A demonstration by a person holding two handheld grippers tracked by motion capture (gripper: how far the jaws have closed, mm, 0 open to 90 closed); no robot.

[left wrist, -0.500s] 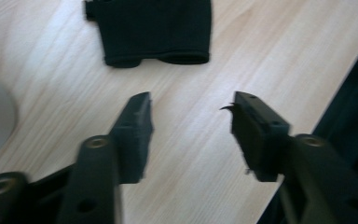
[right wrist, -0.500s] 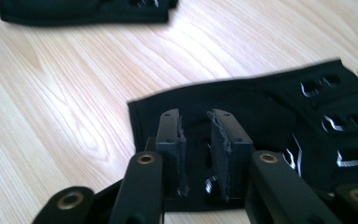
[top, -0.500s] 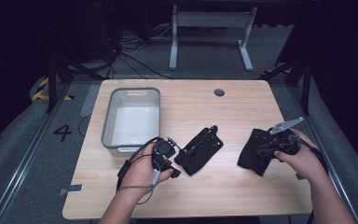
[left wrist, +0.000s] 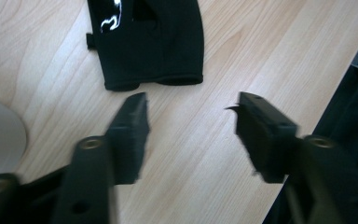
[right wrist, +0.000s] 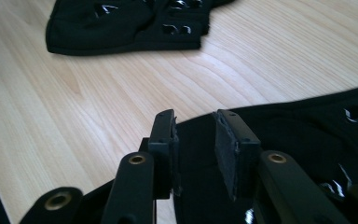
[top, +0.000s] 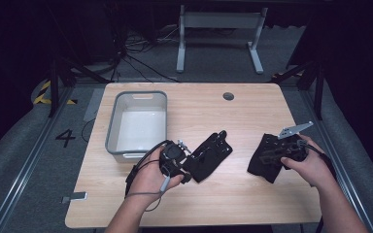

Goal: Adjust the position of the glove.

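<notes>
My left gripper (left wrist: 189, 135) has its jaws spread wide with nothing between them, only bare table (left wrist: 270, 42) in the gap. Just beyond the tips lies the left glove (left wrist: 149, 42), black, cuff edge toward me, nearer the left-hand jaw tip and apart from it. My right gripper (right wrist: 196, 154) has its jaws part-way open, a narrow gap between the pads, hovering over the edge of the right glove (right wrist: 298, 135), whose black fabric runs under and past the right-hand jaw. I cannot tell whether the pads touch it. The grey bin (top: 138, 121) sits behind my left gripper.
</notes>
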